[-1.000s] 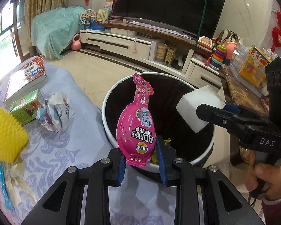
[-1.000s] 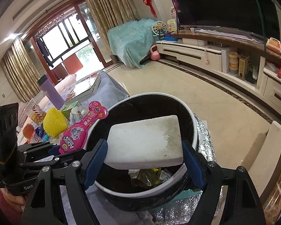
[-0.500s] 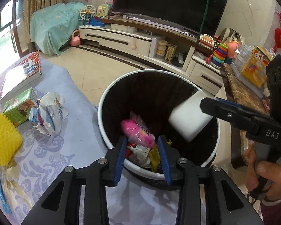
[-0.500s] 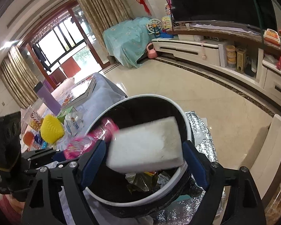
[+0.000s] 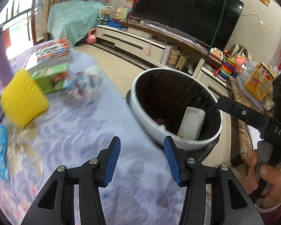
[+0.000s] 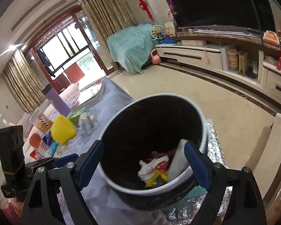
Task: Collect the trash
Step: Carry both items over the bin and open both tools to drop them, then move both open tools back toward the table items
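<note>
Facing a living room with a TV, lavender tablecloth below. Trash bin at 1 o'clock of left gripper, jaws opening, empty; remaining wrappers at 11 o'clock, nearer this hand. Right gripper spread wide, empty, above white foam block inside bin.

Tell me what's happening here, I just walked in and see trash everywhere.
A person is clearing a table with two handheld grippers. The left gripper is empty, jaws opening, over the tablecloth. The right gripper hangs open over the trash bin, where a white foam block and wrappers lie.
</note>
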Motion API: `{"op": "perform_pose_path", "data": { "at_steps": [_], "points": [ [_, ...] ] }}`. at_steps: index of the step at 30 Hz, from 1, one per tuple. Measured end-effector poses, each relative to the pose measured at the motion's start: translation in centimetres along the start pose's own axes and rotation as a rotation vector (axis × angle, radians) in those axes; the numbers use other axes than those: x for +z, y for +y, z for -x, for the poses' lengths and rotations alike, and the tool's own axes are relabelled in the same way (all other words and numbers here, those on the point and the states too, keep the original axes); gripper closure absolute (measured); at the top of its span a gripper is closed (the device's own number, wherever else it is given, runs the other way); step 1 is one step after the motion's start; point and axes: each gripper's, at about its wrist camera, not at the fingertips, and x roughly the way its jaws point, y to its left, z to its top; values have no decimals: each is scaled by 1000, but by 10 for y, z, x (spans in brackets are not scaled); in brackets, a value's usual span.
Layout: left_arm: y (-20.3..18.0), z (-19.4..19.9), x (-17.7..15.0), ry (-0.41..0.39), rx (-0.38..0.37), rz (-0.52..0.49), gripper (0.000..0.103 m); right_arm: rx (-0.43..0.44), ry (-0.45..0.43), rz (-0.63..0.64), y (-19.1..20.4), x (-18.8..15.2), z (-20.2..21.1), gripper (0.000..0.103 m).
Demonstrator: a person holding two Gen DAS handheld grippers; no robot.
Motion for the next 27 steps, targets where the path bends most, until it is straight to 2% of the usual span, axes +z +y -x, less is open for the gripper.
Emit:
{"op": "perform_pose_path", "data": {
  "at_steps": [6,15,27],
  "points": [
    [27,32,-35,-13,40,76,54,38,-6,15,30,-16,5,13],
    [83,83,-91,-16,110,218,54,95,28,70,81,-45,-9,13],
    [128,135,-131,-59,192,338,54,162,101,126,140,-78,-34,13]
  ]
}}
